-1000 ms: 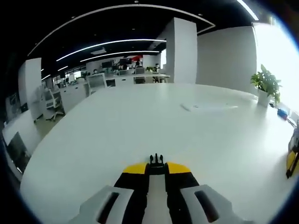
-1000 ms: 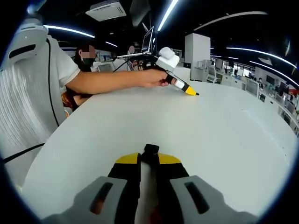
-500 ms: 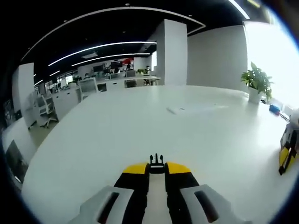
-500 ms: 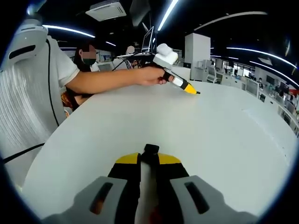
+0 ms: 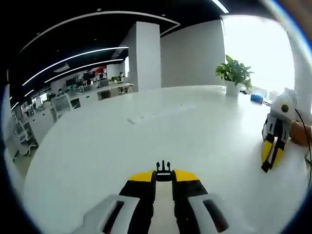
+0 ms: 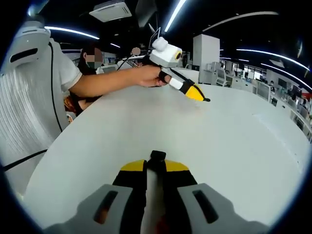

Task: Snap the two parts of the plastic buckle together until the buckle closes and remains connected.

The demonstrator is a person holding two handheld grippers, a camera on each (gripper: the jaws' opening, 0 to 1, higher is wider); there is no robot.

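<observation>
Between my left gripper's (image 5: pixel 164 181) closed jaws sits the pronged buckle half (image 5: pixel 163 168), tip poking forward. My right gripper (image 6: pixel 156 168) is clamped on the other buckle half (image 6: pixel 157 156). Both hover over the white table (image 6: pixel 234 146), well apart, so nothing is mated yet; I judge that aligning and pressing them together remains.

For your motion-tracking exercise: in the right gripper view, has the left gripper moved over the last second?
Yes. The left gripper has swung towards the camera, showing larger, and its body has risen against the ceiling light strip; its tip stays near the same spot on the white table.
</observation>
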